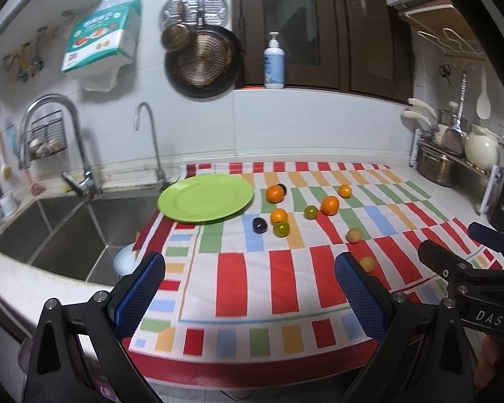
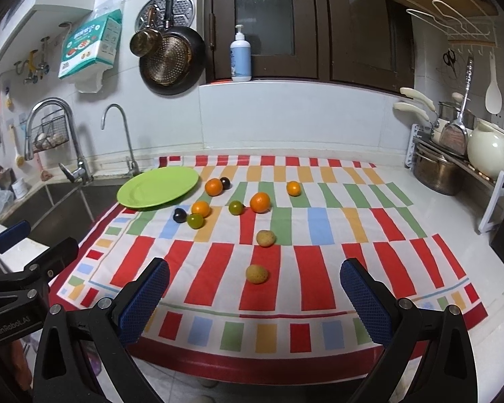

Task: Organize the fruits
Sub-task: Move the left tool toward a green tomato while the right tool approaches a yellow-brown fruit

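Observation:
An empty green plate (image 1: 205, 199) (image 2: 158, 187) sits at the far left of the striped cloth (image 1: 252, 288) (image 2: 285, 268), by the sink. Right of it lie several loose fruits: oranges (image 1: 275, 193) (image 2: 260, 202), green citrus (image 1: 281, 229) (image 2: 195, 220), dark plums (image 1: 259, 225) (image 2: 179, 215) and two yellowish fruits (image 2: 257, 273) (image 2: 265, 238). My left gripper (image 1: 250, 268) hovers open above the cloth's near edge, empty. My right gripper (image 2: 253, 278) is open too, with the nearer yellowish fruit lying ahead between its fingers (image 2: 366, 302), untouched.
A steel sink (image 1: 60, 231) with two taps (image 1: 74, 141) borders the cloth on the left. A dish rack with a pot (image 2: 435, 171) and cream jug (image 2: 489, 152) stands at the right. Pans (image 1: 203, 63) hang on the wall; a soap bottle (image 1: 274, 62) stands on the ledge.

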Tool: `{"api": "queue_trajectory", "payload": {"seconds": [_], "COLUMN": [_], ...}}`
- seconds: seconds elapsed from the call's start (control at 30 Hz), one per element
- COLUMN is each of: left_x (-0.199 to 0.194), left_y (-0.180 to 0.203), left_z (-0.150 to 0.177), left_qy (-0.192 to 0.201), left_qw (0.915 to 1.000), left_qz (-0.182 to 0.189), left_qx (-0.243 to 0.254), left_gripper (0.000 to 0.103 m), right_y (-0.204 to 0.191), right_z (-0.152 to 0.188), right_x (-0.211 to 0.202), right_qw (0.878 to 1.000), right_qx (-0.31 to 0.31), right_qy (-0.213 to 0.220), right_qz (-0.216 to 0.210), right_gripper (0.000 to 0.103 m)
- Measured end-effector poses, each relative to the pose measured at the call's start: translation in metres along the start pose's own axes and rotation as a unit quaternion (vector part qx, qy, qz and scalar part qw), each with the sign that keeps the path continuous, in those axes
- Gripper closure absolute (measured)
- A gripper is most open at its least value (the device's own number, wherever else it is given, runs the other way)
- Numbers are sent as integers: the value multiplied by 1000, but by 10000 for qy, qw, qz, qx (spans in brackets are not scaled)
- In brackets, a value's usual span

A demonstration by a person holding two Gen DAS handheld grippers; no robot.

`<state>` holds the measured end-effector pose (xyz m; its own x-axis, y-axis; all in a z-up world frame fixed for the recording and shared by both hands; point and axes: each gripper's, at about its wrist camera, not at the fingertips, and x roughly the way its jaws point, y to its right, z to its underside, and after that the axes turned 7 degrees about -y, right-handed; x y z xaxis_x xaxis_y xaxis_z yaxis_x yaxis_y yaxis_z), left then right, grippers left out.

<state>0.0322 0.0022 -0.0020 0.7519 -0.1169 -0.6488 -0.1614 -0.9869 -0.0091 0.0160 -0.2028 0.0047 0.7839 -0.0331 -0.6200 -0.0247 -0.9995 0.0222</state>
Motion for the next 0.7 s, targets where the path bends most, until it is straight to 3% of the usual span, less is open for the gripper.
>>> {"api": "queue_trajectory", "payload": {"seconds": [0.33,0.7], "left_x": [42,100], "left_y": [-17,-23], "left_z": [-30,-58], "left_qy": [230,7], "left_qw": [9960,9820], "left_qz": [622,1310], "left_qx": [603,1360], "left_gripper": [8,20], "right_y": [-18,-34], "right_z": [-10,-15], "right_x": [26,65], "right_qw": [9969,9852], "right_qx": [624,1305], "right_qy": [-188,-494], "right_qz": [440,995], "right_gripper": [1,5]}}
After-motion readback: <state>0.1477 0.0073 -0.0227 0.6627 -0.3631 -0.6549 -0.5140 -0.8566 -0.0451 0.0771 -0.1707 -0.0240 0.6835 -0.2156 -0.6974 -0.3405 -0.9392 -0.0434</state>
